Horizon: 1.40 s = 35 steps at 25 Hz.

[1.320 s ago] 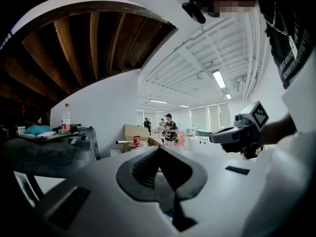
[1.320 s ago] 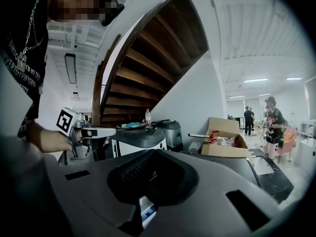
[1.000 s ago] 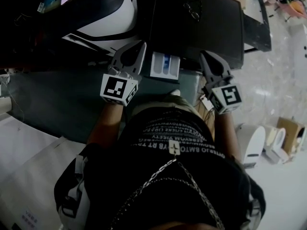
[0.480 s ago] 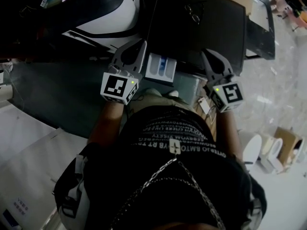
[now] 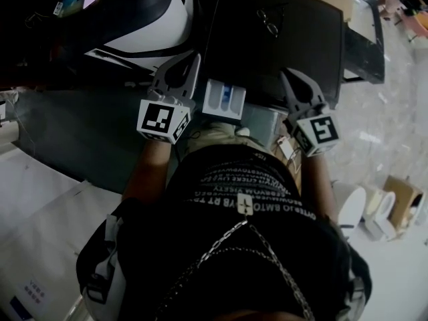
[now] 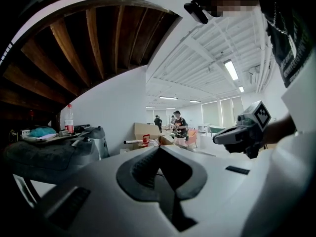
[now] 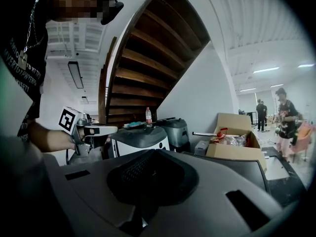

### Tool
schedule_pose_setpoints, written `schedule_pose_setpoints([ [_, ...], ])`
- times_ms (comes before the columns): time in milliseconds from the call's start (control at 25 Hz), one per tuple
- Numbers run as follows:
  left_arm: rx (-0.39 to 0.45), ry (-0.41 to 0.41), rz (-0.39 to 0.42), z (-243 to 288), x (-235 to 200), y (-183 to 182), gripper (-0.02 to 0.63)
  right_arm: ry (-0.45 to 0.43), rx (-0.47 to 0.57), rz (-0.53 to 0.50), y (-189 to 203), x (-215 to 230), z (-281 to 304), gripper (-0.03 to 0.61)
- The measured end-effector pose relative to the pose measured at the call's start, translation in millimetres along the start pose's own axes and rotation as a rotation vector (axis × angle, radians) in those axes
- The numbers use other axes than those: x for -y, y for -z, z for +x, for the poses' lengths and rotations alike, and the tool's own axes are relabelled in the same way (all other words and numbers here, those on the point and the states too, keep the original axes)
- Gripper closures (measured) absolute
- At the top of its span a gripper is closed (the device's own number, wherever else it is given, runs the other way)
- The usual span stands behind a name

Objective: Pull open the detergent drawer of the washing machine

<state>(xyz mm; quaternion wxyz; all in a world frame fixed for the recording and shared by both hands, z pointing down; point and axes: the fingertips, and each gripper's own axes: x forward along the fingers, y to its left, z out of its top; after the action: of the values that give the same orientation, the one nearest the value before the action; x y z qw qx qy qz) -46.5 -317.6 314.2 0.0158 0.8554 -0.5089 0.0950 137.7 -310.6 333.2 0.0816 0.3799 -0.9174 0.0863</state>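
Claws: two, both shut, both empty. Left claw (image 5: 192, 62): jaws meet tip to tip in its own view, nothing between them. Right claw (image 5: 285, 77): jaws pressed together in its own view, nothing between them either. Both point roughly level at the washer front, one on each side of the drawer. Marker cubes: two, one per claw.

Stair (image 7: 148, 58): one, wooden underside, rising over the machines.

Washer (image 5: 281, 39): one, dark flat top, directly ahead of the claws.

Other machines, to the left of the washer: two. White-fronted machine (image 7: 140, 144) with a dark lid, and a grey machine (image 7: 177, 128) behind it.

Boxes: two counted. One open box (image 7: 237, 144) beyond the washer top, with clutter inside. One floor box (image 5: 403, 179) at the right in the head view.

People (image 7: 284, 115): two, far off in the hall.

Drawer (image 5: 224, 99): one, white with a blue insert. It stands pulled out from the upper left of the washer front, between the two claws. The left claw's tip is just beside its left edge; whether they touch cannot be told. The right claw is well apart from it.

Bottle (image 7: 148, 115): one, red cap, upright under the stair.
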Motion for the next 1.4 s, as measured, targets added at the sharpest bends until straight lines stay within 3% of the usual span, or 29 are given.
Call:
schedule_pose_setpoints([
  [480,0.026,0.072,-0.021,73.3,-39.4,-10.1,0.618,0.086,-0.052,-0.004,-4.5,46.9,40.8,0.575],
  [1400,0.028,0.147,-0.033,153.8,-82.6,-12.2,0.619,0.135,-0.028,0.020,-19.3,94.6,99.0,0.575],
])
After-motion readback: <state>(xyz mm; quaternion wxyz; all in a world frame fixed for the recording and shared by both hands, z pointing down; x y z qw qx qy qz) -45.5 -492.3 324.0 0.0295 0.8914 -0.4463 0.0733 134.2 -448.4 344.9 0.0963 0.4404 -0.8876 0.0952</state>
